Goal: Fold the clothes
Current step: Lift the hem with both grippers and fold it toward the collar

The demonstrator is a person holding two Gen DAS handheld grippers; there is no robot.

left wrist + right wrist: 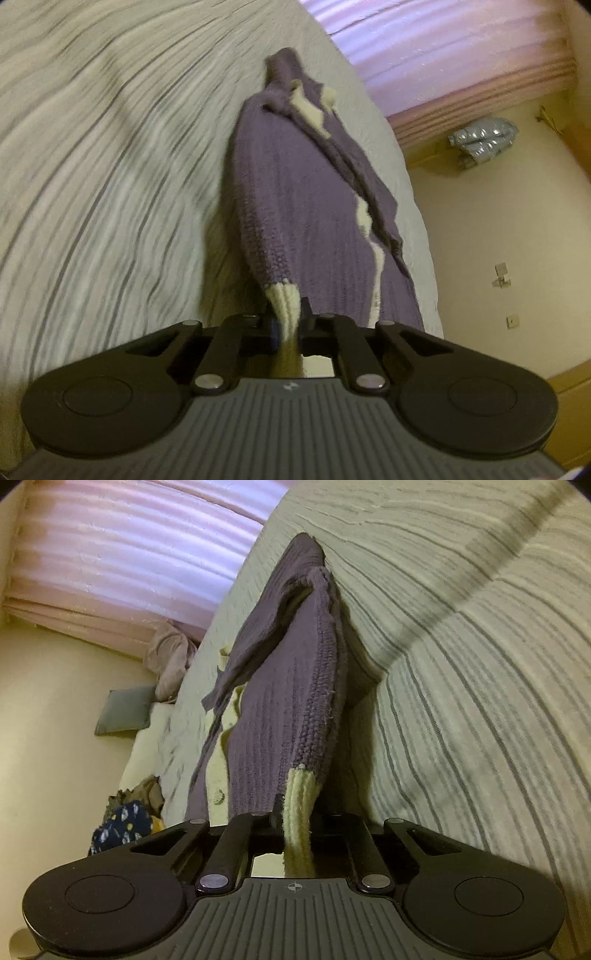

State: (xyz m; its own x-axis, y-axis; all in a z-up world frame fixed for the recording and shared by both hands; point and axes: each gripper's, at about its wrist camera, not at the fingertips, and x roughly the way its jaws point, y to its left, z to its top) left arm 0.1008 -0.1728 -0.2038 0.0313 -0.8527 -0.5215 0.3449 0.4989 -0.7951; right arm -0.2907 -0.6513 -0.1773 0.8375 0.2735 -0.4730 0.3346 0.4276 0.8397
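Each claw, left (287,325) and right (295,821), pinches 1 cream cuff of the purple cardigan (295,206) over the bed (92,147); only the right view shows its button (218,797).

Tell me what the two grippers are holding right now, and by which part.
Both hold the purple knit cardigan, each by a cream ribbed cuff: left gripper on one cuff, right gripper on the other.
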